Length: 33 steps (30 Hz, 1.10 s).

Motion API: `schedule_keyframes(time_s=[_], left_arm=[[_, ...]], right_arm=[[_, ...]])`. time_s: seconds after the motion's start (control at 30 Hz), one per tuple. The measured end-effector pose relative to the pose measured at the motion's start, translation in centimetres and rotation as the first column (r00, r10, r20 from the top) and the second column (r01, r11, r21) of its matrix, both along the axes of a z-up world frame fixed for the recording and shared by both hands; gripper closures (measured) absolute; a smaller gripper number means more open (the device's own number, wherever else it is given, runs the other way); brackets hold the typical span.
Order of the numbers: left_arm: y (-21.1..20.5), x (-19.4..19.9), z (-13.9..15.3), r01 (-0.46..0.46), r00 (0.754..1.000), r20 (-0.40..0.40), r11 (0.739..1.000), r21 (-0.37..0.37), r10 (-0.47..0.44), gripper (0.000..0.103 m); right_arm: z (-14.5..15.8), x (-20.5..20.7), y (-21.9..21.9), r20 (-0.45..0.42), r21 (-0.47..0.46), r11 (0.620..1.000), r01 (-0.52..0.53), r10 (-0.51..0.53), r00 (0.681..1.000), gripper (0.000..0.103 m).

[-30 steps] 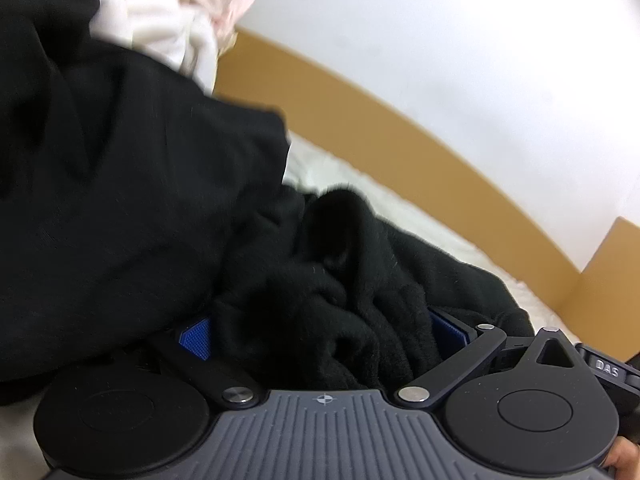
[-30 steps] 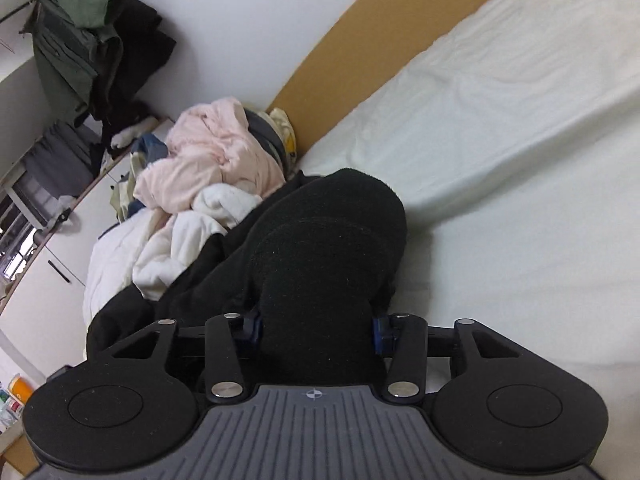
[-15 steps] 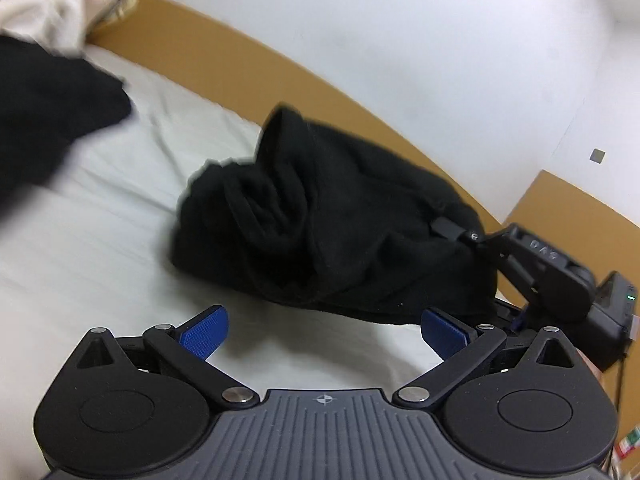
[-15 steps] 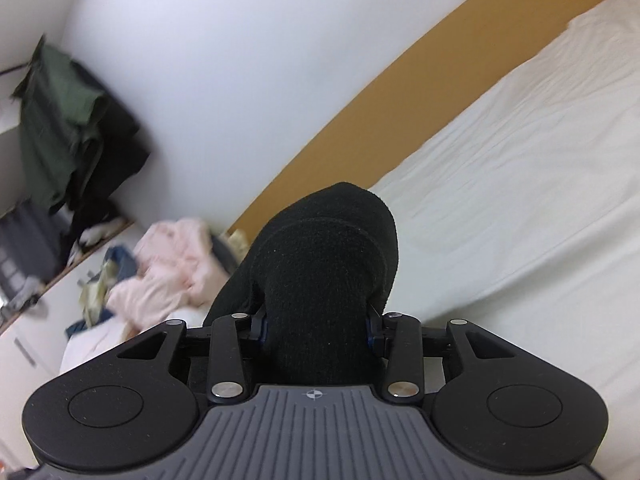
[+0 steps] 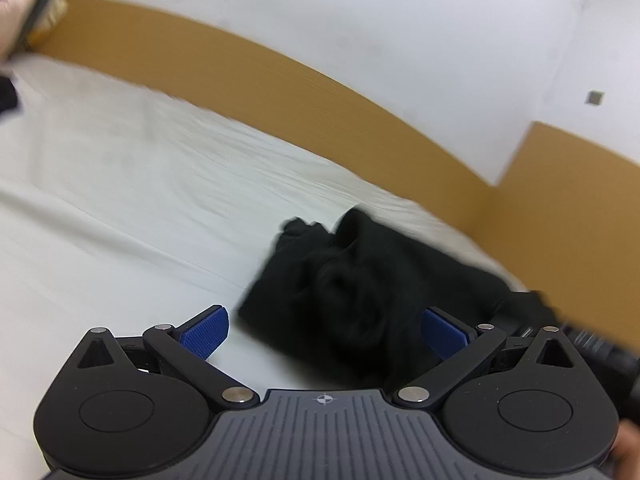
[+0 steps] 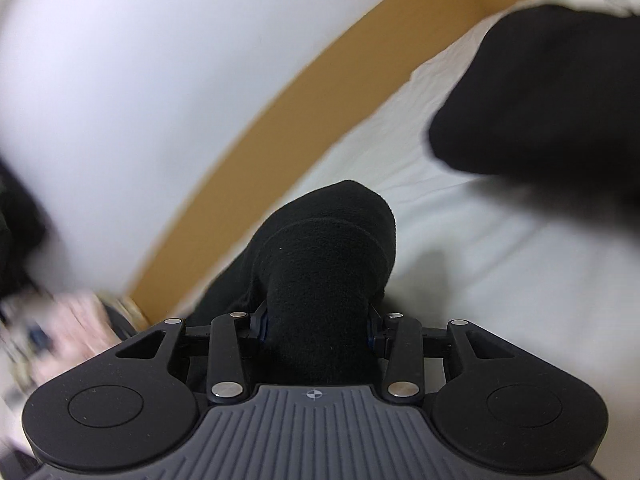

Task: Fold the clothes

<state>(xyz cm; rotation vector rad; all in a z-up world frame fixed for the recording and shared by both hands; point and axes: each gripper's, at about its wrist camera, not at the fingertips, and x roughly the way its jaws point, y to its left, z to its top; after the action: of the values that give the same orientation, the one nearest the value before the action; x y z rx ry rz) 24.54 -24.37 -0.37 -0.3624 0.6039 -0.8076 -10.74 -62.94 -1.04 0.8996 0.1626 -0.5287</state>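
Right tool (image 6: 316, 320): I hold jaws pinched on thick bunch of black garment (image 6: 328, 264); fabric fills gap, bulges forward.
Left tool (image 5: 324, 330): jaws spread, empty, blue pads (image 5: 204, 332) bare.
Rest of garment heaped on bed (image 5: 120, 208) just ahead of left tool, near wooden bed frame (image 5: 280, 92).
Judgement: fleecy, soft, limp, light; no slip or breakage risk. Take hold at hem or shoulder edge, not mid-bunch.
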Motion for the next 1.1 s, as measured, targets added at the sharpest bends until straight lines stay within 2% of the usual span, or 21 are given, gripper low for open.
schedule_keyframes(time_s=[0.1,0.17,0.2,0.23,0.27,0.33,0.43,0.47,0.5,0.53,0.57,0.67,0.77,0.83,0.87,0.93,1.0,1.03,1.1], left_arm=[[-1.0,0.1,-0.2,0.029,0.999,0.038,0.999,0.041,-0.03,0.001],[-1.8,-1.3,0.0,0.018,0.989,0.144,0.997,0.076,-0.029,0.001],[-1.9,-2.5,0.2,0.005,0.977,0.211,0.996,0.088,-0.024,0.001],[-1.2,-3.4,0.8,0.008,0.969,0.247,0.996,0.093,-0.031,0.001],[-0.5,-4.3,1.4,0.013,0.96,0.277,0.995,0.097,-0.039,0.001],[-0.3,-3.8,1.4,-0.004,0.968,0.251,0.993,0.117,-0.026,0.001],[-0.2,-2.8,1.1,-0.066,0.978,0.206,0.991,0.118,0.041,0.001],[0.2,-3.4,1.0,-0.107,0.974,0.211,0.988,0.11,0.081,0.001],[-0.2,-4.4,0.6,-0.153,0.967,0.222,0.982,0.106,0.127,0.001],[-0.8,-5.4,0.2,-0.2,0.957,0.233,0.974,0.102,0.172,0.001],[-1.3,-5.2,0.1,-0.211,0.958,0.22,0.973,0.097,0.185,0.001],[-1.6,-3.7,-0.3,-0.192,0.969,0.179,0.977,0.091,0.173,0.001],[-2.0,-2.8,-0.9,-0.179,0.975,0.156,0.977,0.119,0.16,0.001],[-3.9,-2.0,-0.8,-0.18,0.973,0.167,0.975,0.127,0.157,0.001],[-4.0,-1.7,-0.8,-0.172,0.974,0.169,0.976,0.136,0.148,0.001],[-5.3,-1.8,-0.7,-0.162,0.976,0.173,0.975,0.15,0.136,0.001],[-5.2,-1.7,-0.9,-0.158,0.976,0.174,0.975,0.157,0.13,0.001],[-5.1,-1.5,-1.1,-0.157,0.976,0.173,0.975,0.159,0.13,0.001],[-5.0,-1.0,-1.4,-0.153,0.977,0.173,0.975,0.161,0.125,0.001]], right_arm=[[-1.4,-4.3,-1.6,-0.001,0.029,0.998,0.054,-0.054,0.999,0.061],[-2.1,-6.6,-2.3,-0.011,0.033,0.996,0.085,-0.085,0.996,0.06],[-2.5,-7.4,-2.3,-0.04,0.012,0.995,0.096,-0.096,0.995,0.058],[-3.1,-7.8,-2.2,-0.08,-0.029,0.996,0.085,-0.087,0.993,0.056],[-4.0,-8.3,-2.1,-0.085,-0.052,0.995,0.082,-0.086,0.993,0.053],[-5.2,-9.2,-2.8,-0.001,0.011,0.996,0.093,-0.093,0.996,0.052],[-5.3,-8.7,-2.5,-0.006,-0.017,0.995,0.1,-0.1,0.995,0.045],[-5.1,-8.7,-2.1,-0.011,-0.029,0.992,0.121,-0.122,0.993,0.036],[-4.8,-8.9,-1.6,-0.023,-0.042,0.987,0.156,-0.157,0.987,0.02],[-4.3,-9.1,-0.8,-0.039,-0.069,0.978,0.197,-0.2,0.979,0.012],[-3.7,-9.4,0.0,-0.043,-0.12,0.964,0.239,-0.246,0.968,0.005],[-2.2,-9.2,2.4,-0.033,-0.302,0.892,0.336,-0.362,0.932,0.004],[-2.5,-7.9,3.4,0.018,-0.362,0.879,0.31,-0.326,0.945,0.003],[-3.1,-6.5,3.8,-0.016,-0.411,0.88,0.239,-0.269,0.963,0.002],[-3.3,-5.9,4.0,-0.044,-0.447,0.866,0.225,-0.272,0.961,0.002],[-3.4,-4.6,4.8,-0.129,-0.534,0.82,0.206,-0.32,0.939,0.002],[-3.4,-2.9,4.9,-0.23,-0.58,0.792,0.192,-0.385,0.893,0.002],[-3.7,-2.8,5.3,-0.244,-0.593,0.773,0.225,-0.439,0.864,0.002],[-3.8,-3.1,5.8,-0.21,-0.592,0.748,0.301,-0.504,0.838,0.002]])
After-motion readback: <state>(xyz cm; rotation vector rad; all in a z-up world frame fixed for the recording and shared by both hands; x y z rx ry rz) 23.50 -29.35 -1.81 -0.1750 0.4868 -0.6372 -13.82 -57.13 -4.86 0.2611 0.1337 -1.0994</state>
